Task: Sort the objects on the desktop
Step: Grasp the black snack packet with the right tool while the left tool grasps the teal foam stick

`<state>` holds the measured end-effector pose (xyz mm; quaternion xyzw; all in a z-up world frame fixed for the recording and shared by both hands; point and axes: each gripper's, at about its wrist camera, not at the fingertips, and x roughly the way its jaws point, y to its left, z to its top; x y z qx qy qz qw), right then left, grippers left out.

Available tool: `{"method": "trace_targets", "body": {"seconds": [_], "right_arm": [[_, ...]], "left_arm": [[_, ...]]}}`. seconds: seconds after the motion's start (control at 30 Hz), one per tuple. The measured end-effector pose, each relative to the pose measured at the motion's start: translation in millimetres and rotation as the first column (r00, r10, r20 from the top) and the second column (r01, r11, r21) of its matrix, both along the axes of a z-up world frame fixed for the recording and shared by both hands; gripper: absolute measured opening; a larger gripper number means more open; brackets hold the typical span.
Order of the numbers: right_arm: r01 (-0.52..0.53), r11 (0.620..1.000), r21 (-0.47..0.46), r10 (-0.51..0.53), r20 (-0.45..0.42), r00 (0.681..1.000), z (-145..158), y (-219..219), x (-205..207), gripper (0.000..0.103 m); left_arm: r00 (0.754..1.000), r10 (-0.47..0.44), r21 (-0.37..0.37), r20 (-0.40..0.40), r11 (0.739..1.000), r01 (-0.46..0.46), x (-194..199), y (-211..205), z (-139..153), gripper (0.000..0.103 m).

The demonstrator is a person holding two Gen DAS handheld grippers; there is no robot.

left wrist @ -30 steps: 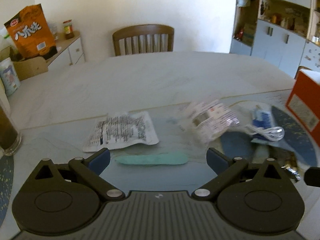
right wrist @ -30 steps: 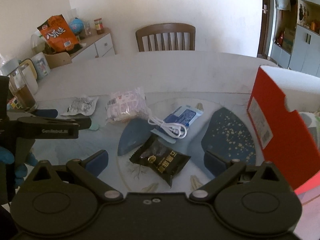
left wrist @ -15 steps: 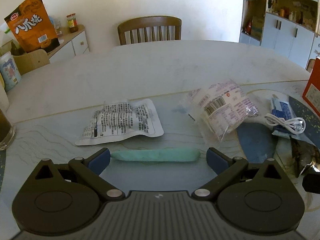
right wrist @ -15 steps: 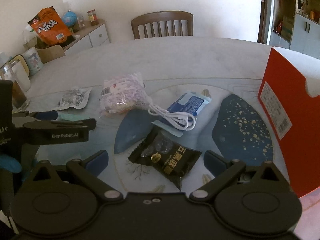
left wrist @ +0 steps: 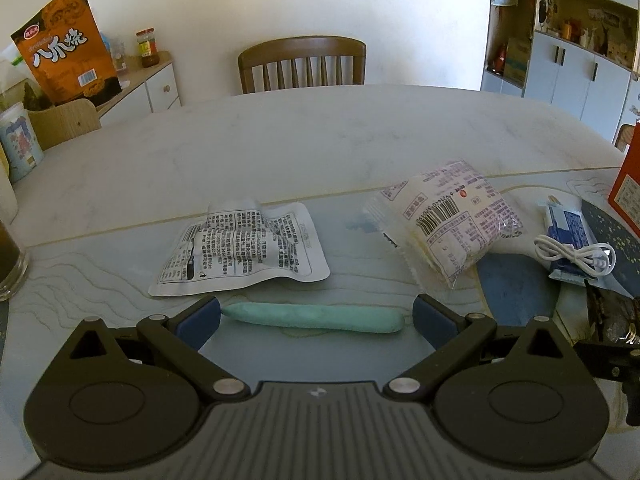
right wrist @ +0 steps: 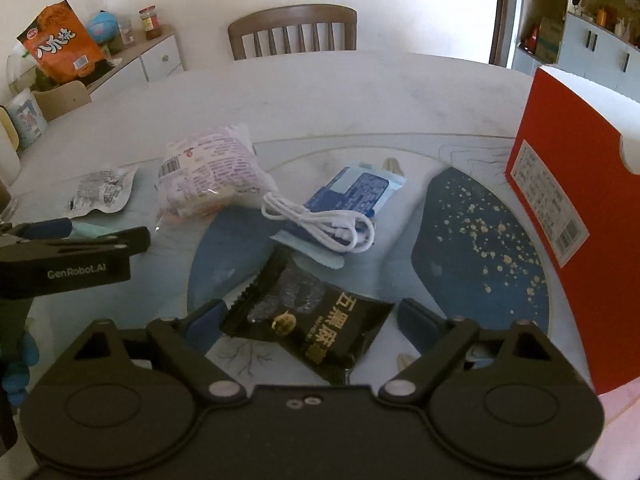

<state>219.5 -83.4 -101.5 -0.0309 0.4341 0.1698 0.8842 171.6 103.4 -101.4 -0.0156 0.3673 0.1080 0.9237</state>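
Left gripper (left wrist: 316, 318) standing wide open, green pen (left wrist: 312, 317) lying crosswise between its fingertips, right gripper (right wrist: 308, 320) open but just closing in, black snack packet (right wrist: 308, 322) lying unpinched between its jaws

Left wrist camera sits low over the near edge of the table (left wrist: 320, 148), tipped downward, facing the wooden chair (left wrist: 302, 64) at the far edge. Right wrist camera looks the same way from further right, angled more steeply, the chair (right wrist: 292, 30) again straight ahead. Both views catch the white snack bag (left wrist: 452, 220) (right wrist: 212, 172) and coiled cable (left wrist: 576, 256) (right wrist: 320, 224). The left gripper (right wrist: 72, 256) pokes into the right view's left side.
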Motion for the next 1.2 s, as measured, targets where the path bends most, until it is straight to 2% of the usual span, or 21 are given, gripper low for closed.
{"method": "trace_targets", "body": {"seconds": [0.27,0.5,0.53,0.57,0.83,1.2], "right_arm": [[0.006,1.000,0.001,-0.006,0.003,1.000,2,0,0,0.086],[0.016,0.999,0.041,-0.016,-0.008,1.000,6,-7,0,0.076],[0.018,0.999,0.040,-0.018,-0.007,1.000,7,-8,-1,0.069],[0.019,0.999,0.040,-0.019,-0.006,1.000,7,-8,-1,0.068],[0.008,0.998,0.058,-0.008,0.005,1.000,16,-10,-5,0.066],[0.016,0.996,0.083,-0.018,0.025,1.000,34,-22,-12,0.066]], "left_arm": [[1.000,-0.012,-0.025,-0.005,1.000,0.012,3,6,0,0.103],[0.999,-0.033,-0.030,0.001,0.999,0.033,4,7,1,0.096],[0.999,-0.033,-0.030,0.002,0.999,0.033,4,6,1,0.096],[0.999,-0.033,-0.030,0.001,0.999,0.033,4,6,1,0.096],[1.000,-0.024,-0.040,0.006,0.999,0.024,-1,4,5,0.095],[0.999,-0.034,-0.051,0.030,0.998,0.035,-9,-6,31,0.095]]}}
